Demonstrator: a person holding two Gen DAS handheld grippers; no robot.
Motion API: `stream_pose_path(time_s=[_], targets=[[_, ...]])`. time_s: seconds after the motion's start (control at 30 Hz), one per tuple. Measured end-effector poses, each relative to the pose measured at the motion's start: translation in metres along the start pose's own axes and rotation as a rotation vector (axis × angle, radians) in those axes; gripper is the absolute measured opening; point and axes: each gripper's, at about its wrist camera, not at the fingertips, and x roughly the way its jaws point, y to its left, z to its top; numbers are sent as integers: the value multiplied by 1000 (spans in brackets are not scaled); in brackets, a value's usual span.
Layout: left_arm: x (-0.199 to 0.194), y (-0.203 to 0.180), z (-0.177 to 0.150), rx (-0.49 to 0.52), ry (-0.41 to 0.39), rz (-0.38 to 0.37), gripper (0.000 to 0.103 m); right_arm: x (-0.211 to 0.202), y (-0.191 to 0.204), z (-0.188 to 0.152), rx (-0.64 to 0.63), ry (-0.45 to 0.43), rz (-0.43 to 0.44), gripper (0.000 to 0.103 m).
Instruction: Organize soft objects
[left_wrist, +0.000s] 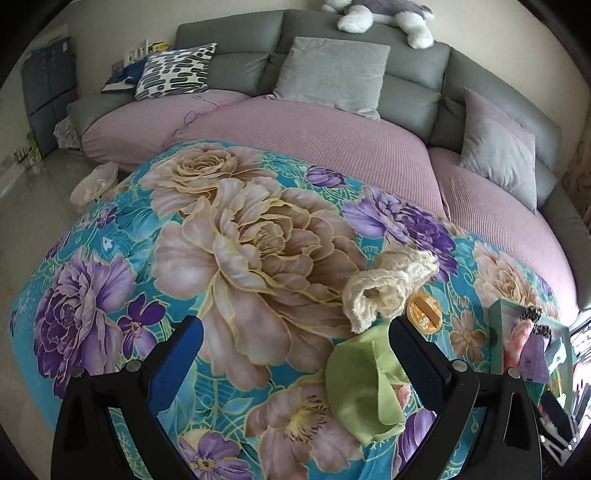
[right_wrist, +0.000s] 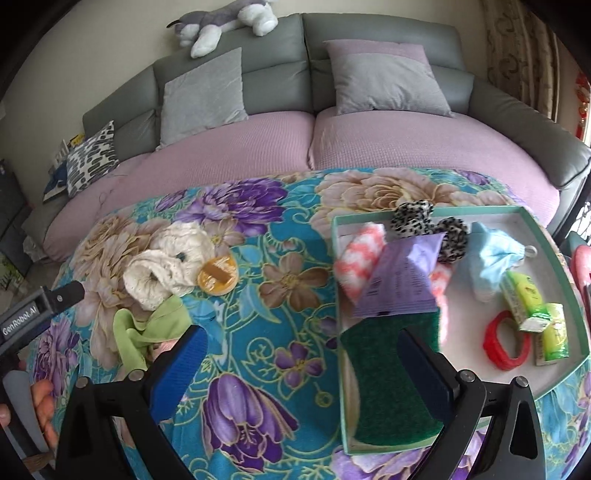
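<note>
A low surface under a plush floral blanket (left_wrist: 236, 236), turquoise with large beige and purple flowers, standing in front of a curved grey sofa (left_wrist: 417, 62) with ribbed mauve seat covers (left_wrist: 314, 136). On the sofa, grey cushions (left_wrist: 332, 74), one black-and-white patterned cushion (left_wrist: 173, 70), and on the backrest a grey-and-white plush dog (right_wrist: 225, 22). Pale glossy floor (left_wrist: 33, 206) at the left edge, curtain (right_wrist: 517, 55) at the right.

Wide bare blanket in the middle and on the left, between the loose items and the sofa seat; far blanket edge meeting the mauve cover.

Near the middle-right, in the left wrist view, a cream crocheted piece (left_wrist: 388, 284), knobbly and rolled, touching a round orange lid (left_wrist: 424, 310). Just in front, a smooth light-green cloth (left_wrist: 362, 391), crumpled, partly under one finger of the left gripper (left_wrist: 295, 354). Jaws wide apart, holding nothing.

At the right, a shallow teal-rimmed box (right_wrist: 461, 212) with a white floor, containing a pink-and-white fuzzy piece (right_wrist: 358, 254), a lilac paper sheet (right_wrist: 399, 280), leopard-print fluffy scrunchies (right_wrist: 417, 218), a light-blue cloth (right_wrist: 495, 254), green-yellow packets (right_wrist: 524, 299), a red ring (right_wrist: 506, 341) and a dark green scouring pad (right_wrist: 380, 373), coarse and flat, in the near corner. Right gripper (right_wrist: 301, 356) also wide open and empty, one finger over the pad, the other above bare blanket.
</note>
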Motion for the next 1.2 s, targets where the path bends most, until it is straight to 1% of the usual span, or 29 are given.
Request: stream_pose_path(time_s=[0.07, 0.17, 0.3, 0.5, 0.67, 0.83, 0.9, 1.03, 1.2], targets=[[0, 6, 0, -14, 1, -7, 101, 4, 7, -2, -11, 11, 15, 103], [3, 10, -3, -9, 16, -24, 101, 11, 16, -5, -24, 28, 43, 103], [12, 13, -7, -23, 66, -56, 101, 23, 29, -11, -34, 62, 84, 103], [33, 7, -15, -12, 151, -52, 101, 45, 47, -21, -76, 124, 101, 103], [42, 9, -17, -52, 200, -80, 101, 51, 53, -25, -92, 128, 119, 103], [45, 9, -18, -80, 204, -76, 100, 56, 51, -28, -78, 148, 124, 103], [48, 9, -19, -97, 215, -61, 100, 56, 50, -28, -73, 148, 124, 103], [54, 5, -22, -73, 230, -25, 100, 56, 50, -27, -75, 143, 128, 103], [55, 2, -23, -88, 245, -117, 100, 56, 53, -28, -86, 144, 136, 103]])
